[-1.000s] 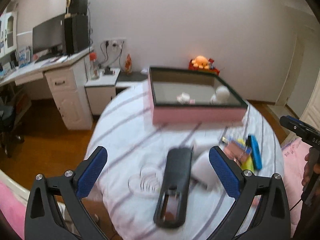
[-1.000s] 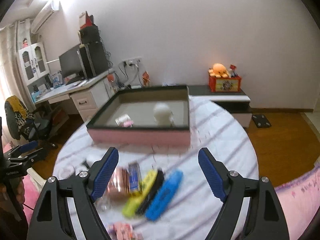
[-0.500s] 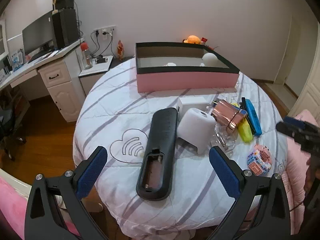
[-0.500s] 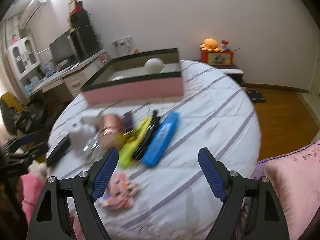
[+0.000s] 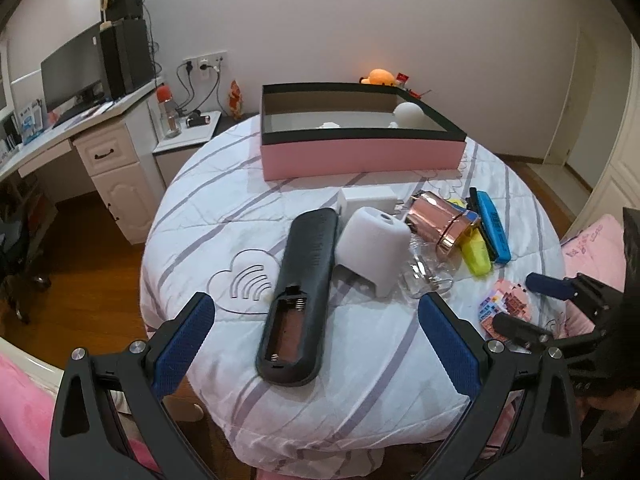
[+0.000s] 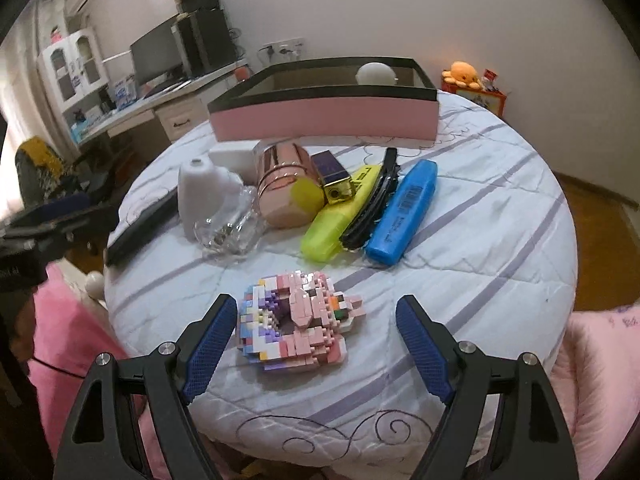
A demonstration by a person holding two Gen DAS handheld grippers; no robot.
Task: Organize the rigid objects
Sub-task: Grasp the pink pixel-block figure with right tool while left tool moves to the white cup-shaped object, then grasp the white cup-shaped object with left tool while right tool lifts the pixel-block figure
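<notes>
- Brick model: lies on the table between the right hand-held gripper jaws, which are closing, untouched.
- Left hand-held gripper: wide, empty, over the remote.
- Risk: an uneven pinch may snap bricks loose.
- Risk: a lift may sweep the markers.

In the left wrist view the pink box hid all but the tops of a white ball and a smaller white thing too small to name. The brick model lay half behind the right gripper. In the right view the remote was partly hidden by the white cone, and the left gripper was blurred at the frame's edge.
</notes>
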